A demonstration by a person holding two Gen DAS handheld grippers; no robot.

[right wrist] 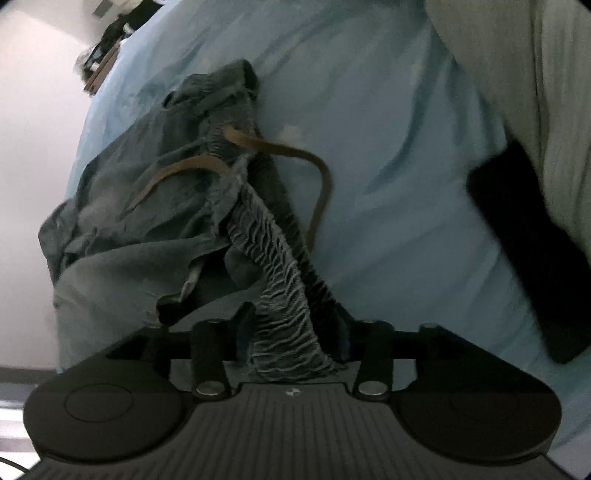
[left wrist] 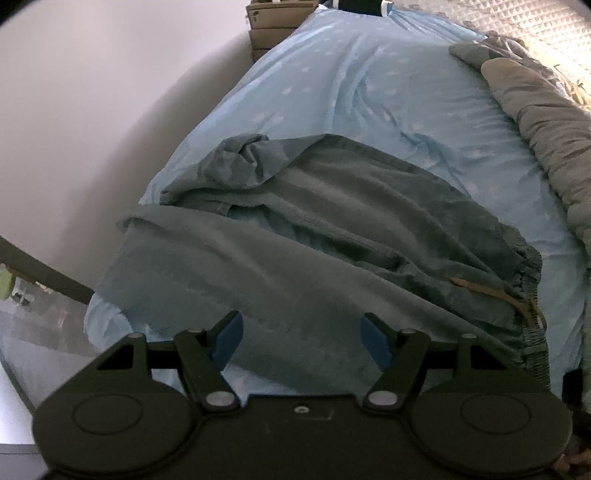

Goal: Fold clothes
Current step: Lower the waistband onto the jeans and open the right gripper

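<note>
Dark teal trousers [left wrist: 314,229] lie spread across a light blue bed sheet [left wrist: 388,92], one leg bunched at the far left and the gathered waistband with a brown drawstring [left wrist: 491,291] at the right. My left gripper [left wrist: 302,338] hovers open over the near leg, nothing between its blue pads [left wrist: 229,339]. In the right wrist view the elastic waistband [right wrist: 284,280] runs up from my right gripper [right wrist: 295,332], which is shut on it. The brown drawstring [right wrist: 321,173] loops off onto the sheet [right wrist: 406,147].
A grey quilt [left wrist: 535,122] is heaped along the bed's right side. A white wall [left wrist: 92,110] runs along the left, with cardboard boxes [left wrist: 269,29] at the bed's far end. A dark flat object [right wrist: 524,251] lies on the sheet at right, beside pale bedding [right wrist: 517,74].
</note>
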